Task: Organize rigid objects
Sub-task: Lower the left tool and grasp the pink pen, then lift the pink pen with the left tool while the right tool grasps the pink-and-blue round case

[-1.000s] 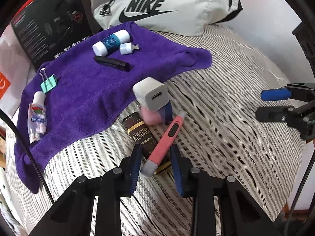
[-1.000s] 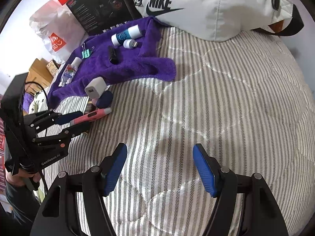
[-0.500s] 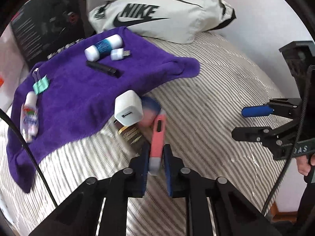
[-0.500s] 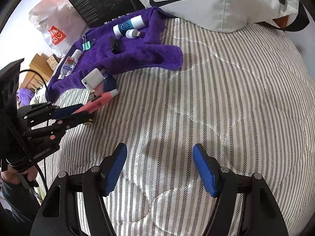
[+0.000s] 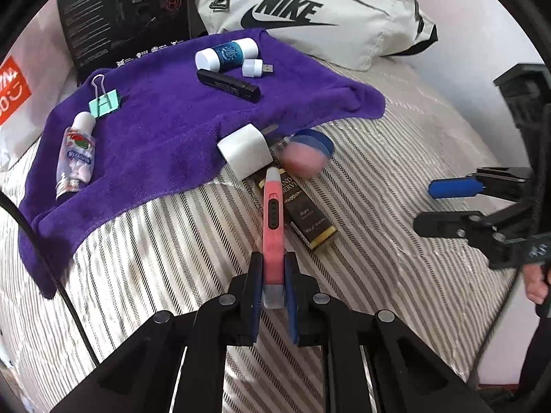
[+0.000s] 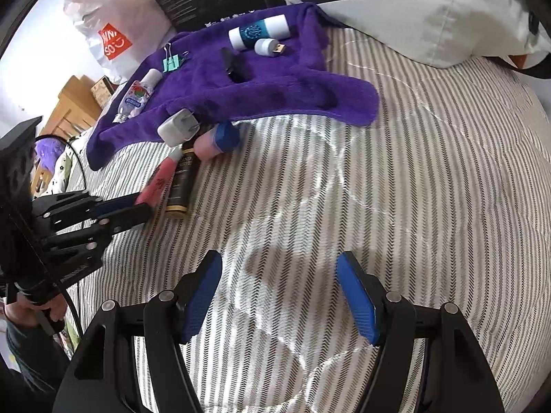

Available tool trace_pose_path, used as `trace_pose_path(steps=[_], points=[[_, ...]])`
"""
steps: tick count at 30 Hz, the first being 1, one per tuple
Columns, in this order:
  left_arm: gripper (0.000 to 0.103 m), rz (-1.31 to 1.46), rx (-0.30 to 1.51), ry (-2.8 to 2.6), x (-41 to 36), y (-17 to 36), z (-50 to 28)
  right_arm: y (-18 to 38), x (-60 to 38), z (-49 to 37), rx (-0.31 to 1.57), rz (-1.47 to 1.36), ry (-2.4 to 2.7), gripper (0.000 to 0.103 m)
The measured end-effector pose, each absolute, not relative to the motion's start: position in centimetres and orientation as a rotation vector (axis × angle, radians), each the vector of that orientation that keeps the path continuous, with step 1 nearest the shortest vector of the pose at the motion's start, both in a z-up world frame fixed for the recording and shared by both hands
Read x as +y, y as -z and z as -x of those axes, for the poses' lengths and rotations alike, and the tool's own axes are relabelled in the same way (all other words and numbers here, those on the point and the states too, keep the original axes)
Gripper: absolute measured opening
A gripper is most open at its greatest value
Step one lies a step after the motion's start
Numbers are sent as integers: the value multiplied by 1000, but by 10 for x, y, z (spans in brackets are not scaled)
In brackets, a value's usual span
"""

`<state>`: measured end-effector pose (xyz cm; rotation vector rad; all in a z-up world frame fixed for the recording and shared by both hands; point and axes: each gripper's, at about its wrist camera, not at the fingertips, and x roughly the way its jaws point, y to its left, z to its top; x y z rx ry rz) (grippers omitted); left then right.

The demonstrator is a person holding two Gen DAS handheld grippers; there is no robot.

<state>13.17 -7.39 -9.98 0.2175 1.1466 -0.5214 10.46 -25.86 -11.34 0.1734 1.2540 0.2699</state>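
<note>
Left gripper (image 5: pixel 273 277): pads pinched on the grey end of a pink utility knife (image 5: pixel 272 220), which points forward above the striped bed (image 5: pixel 378 179).

Right gripper (image 6: pixel 280 297): blue pads spread wide, holding nothing, over bare striped bedding.

Beneath the knife: a dark gold-trimmed box (image 5: pixel 303 213), lettering partly covered, "AND" and "SERVE" readable. Just beyond it, a white plug adapter (image 5: pixel 246 151) at the towel's edge and a pink-and-blue round item (image 5: pixel 306 153), blurred.

Purple towel (image 5: pixel 165 130), spread on the bed, carries:
- clear sanitiser bottle (image 5: pixel 76 153), white cap, label unreadable;
- mint binder clip (image 5: pixel 103 99);
- black stick (image 5: pixel 227 85);
- white tube with teal band (image 5: pixel 225 54);
- small white USB plug (image 5: pixel 256 67).

Behind the towel: pale grey bag (image 5: pixel 327 17) printed "NIKE" with swoosh; black product box (image 5: pixel 124 13), small print unreadable; white carrier bag (image 6: pixel 103 31) with a red logo patch.
</note>
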Motion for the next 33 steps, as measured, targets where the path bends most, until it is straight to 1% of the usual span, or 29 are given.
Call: trace_pose_path(steps=[6, 10, 16, 22, 27, 29, 32, 33], points=[[13, -255, 1142, 495, -89, 106, -143, 114, -260, -104, 1263, -169, -266, 69], [12, -232, 1133, 499, -89, 105, -145, 114, -261, -104, 1262, -173, -263, 69], [12, -201, 1142, 443, -62, 104, -140, 114, -248, -116, 1240, -174, -288, 69], [12, -146, 1163, 375, -24, 107, -137, 113, -223, -139, 1180, -125, -316, 69], [12, -124, 1170, 346, -9, 107, -136, 110, -200, -155, 1118, -43, -328, 69], [12, -114, 1173, 347, -6, 108, -136, 111, -192, -161, 1106, -7, -317, 64], [12, -107, 1172, 352, -5, 109, -138, 117, -187, -167, 1113, 40, -297, 54], [12, -107, 1171, 354, -4, 109, -138, 119, -187, -168, 1113, 52, -294, 45]])
